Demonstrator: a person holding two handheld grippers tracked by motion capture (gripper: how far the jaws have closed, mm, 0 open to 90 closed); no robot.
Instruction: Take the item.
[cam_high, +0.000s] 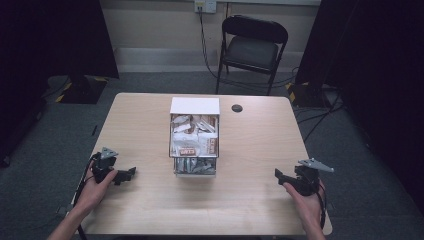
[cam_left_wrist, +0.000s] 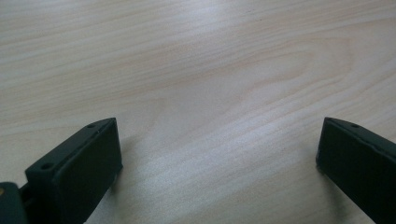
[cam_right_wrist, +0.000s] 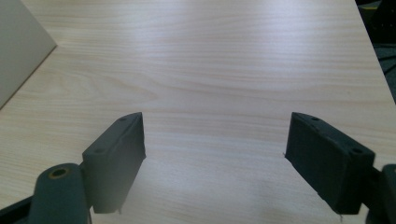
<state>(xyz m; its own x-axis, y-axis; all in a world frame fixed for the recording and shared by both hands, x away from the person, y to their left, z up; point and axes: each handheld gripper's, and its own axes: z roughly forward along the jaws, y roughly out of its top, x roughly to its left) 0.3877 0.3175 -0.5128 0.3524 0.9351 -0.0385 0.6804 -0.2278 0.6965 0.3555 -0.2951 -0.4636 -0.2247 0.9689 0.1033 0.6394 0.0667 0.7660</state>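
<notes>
A white box (cam_high: 194, 106) stands at the middle of the wooden table (cam_high: 140, 130), its pulled-out wire drawer (cam_high: 195, 150) full of small paper packets (cam_high: 194, 135). My left gripper (cam_high: 131, 173) rests near the table's left front, held by a hand, apart from the box. It is open, with bare wood between its jaws (cam_left_wrist: 217, 144). My right gripper (cam_high: 278, 174) sits near the right front in the other hand, also open over bare wood (cam_right_wrist: 215, 140). A corner of the white box (cam_right_wrist: 18, 51) shows at the left of the right gripper view.
A round black cable hole (cam_high: 237, 108) lies in the table behind the box to the right. A black folding chair (cam_high: 252, 47) stands beyond the far edge. Dark curtains hang at both sides, and cables run on the grey carpet.
</notes>
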